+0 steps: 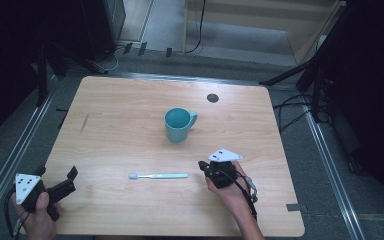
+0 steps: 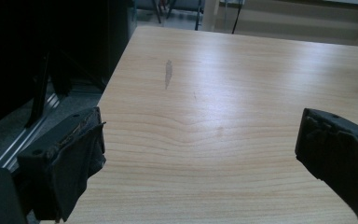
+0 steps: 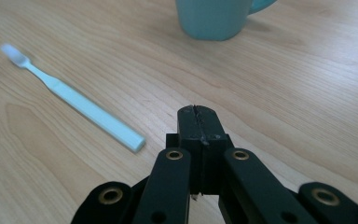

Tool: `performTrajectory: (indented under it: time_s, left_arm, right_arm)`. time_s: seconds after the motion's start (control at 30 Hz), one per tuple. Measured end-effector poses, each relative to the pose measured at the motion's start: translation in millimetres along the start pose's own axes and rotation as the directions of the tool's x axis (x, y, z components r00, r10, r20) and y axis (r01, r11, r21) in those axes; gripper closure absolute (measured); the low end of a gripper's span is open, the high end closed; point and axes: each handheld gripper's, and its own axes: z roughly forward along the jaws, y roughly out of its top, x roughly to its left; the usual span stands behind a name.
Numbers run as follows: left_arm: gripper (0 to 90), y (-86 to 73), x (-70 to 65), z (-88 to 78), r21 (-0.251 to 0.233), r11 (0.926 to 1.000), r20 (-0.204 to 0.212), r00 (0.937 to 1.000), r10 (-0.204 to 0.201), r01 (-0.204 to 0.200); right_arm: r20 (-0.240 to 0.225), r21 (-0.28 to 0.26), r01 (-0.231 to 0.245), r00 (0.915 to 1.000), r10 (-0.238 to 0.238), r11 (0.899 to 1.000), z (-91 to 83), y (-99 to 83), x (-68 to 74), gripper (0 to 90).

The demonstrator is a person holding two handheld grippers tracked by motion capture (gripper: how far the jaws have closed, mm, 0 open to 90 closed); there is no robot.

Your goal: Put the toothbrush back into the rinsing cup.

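Counter (image 1: 130,100): 1 teal mug (image 1: 178,125) center-far, 1 toothbrush (image 1: 158,176) nearer. 2 tools: left tool (image 1: 66,184) near-left, jaws wide, nothing in them; right tool (image 3: 199,122) just right of brush handle, clenched empty.

Overhead arrangement on a light wooden surface (image 1: 130,100). A teal mug (image 1: 179,125) stands upright near the centre, its handle pointing right. Nearer the person, a pale blue toothbrush (image 1: 158,176) lies flat, bristle end to the left. The right tool (image 1: 202,165), held in the right hand (image 1: 230,192), sits just right of the toothbrush's handle end, close to but apart from it. The left tool (image 1: 71,176), gripped by the left hand (image 1: 37,215), rests at the surface's near-left corner, well apart from the toothbrush.
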Motion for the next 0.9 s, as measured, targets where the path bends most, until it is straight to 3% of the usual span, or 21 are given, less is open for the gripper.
performTrajectory:
  time_s: [0.17, 0.43, 0.67, 0.9]
  left_arm:
    - [1.4, 0.1, 0.2, 0.2, 0.002, 1.0, 0.003, 1.0, 0.001, -0.001]
    - [1.4, 0.1, 0.6, 0.4, 0.001, 1.0, 0.008, 1.0, -0.003, 0.003]
    - [1.4, 0.2, 0.7, 0.5, 0.002, 1.0, 0.009, 1.0, -0.003, 0.002]
    - [1.4, 0.3, 0.4, 0.4, 0.005, 1.0, 0.008, 1.0, 0.0, 0.0]
  right_arm:
    - [-0.048, 0.094, 0.027, 0.9986, -0.022, 0.995, 20.4, 14.6, 3.1, 90.0]
    - [-0.109, 0.195, 0.115, 0.9895, -0.094, 0.974, 47.3, 24.6, 22.2, 90.0]
    - [-0.134, 0.245, 0.159, 0.9825, -0.129, 0.956, 48.5, 20.3, 30.5, 90.0]
    - [-0.184, 0.252, 0.172, 0.9746, -0.128, 0.952, 38.9, 13.0, 40.0, 90.0]
